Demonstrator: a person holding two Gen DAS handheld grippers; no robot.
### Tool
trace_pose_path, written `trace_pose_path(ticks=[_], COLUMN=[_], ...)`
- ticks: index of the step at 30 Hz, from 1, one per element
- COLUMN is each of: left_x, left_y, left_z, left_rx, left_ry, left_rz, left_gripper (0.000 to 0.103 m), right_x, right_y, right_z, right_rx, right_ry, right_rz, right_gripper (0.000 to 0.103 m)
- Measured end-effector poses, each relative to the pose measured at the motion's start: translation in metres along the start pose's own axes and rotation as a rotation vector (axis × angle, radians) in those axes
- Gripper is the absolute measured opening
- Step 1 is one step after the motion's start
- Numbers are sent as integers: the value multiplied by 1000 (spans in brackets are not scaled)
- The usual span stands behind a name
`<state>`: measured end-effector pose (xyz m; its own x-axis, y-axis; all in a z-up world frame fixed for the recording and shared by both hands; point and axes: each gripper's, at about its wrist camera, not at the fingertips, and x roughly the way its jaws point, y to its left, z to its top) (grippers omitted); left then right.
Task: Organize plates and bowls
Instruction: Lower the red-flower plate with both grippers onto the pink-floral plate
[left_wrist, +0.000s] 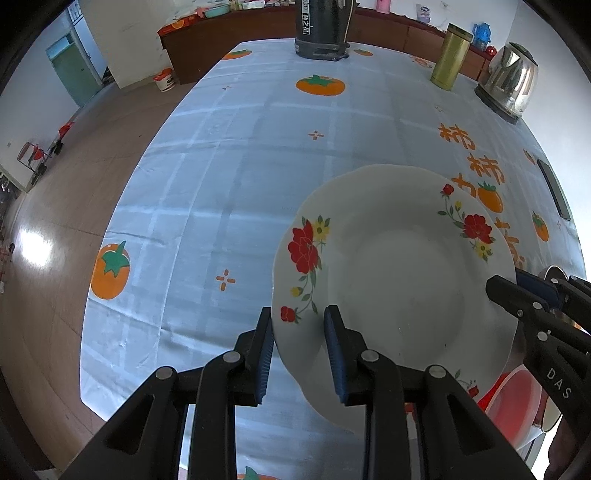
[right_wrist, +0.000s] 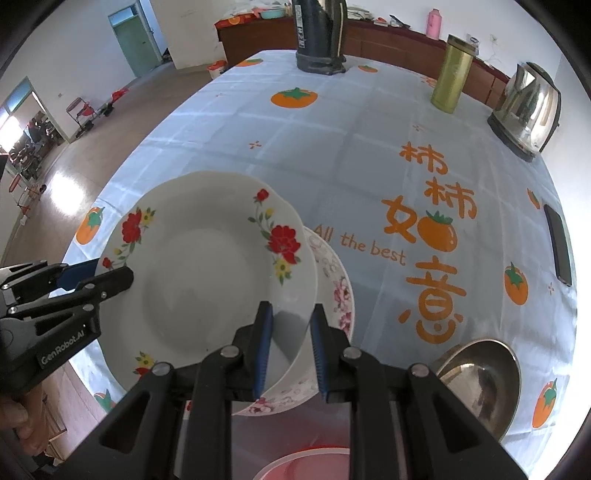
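A white plate with red flowers (left_wrist: 399, 273) is held above the table by both grippers. My left gripper (left_wrist: 300, 350) straddles its left rim, its jaws around the edge. My right gripper (right_wrist: 290, 350) straddles the plate's near right rim (right_wrist: 221, 273). Under it lies a second plate with pink flowers (right_wrist: 338, 280). A steel bowl (right_wrist: 480, 380) stands at the right, and a red bowl (right_wrist: 306, 463) shows at the bottom. The right gripper also shows in the left wrist view (left_wrist: 517, 299), and the left gripper in the right wrist view (right_wrist: 110, 277).
A tablecloth with orange persimmons (right_wrist: 332, 147) covers the table. At the far side stand a dark thermos (right_wrist: 319, 37), a gold flask (right_wrist: 452, 74) and a steel kettle (right_wrist: 528, 110). A phone (right_wrist: 557, 243) lies at the right edge. The table's left edge drops to the floor.
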<state>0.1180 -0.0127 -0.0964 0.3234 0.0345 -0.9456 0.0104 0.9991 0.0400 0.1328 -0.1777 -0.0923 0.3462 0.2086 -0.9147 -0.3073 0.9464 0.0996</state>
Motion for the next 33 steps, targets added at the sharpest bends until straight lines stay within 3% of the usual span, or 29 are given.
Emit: trace_pose_path(ticks=[33], left_x=[13], left_y=[-26], left_z=[2], left_rx=[54], left_ry=[25], left_rz=[-16], left_gripper=[30], right_x=[7], right_y=[-26], right_z=[-11], right_rx=[44], right_ry=[29], right_rz=[-25], right_gripper=[21])
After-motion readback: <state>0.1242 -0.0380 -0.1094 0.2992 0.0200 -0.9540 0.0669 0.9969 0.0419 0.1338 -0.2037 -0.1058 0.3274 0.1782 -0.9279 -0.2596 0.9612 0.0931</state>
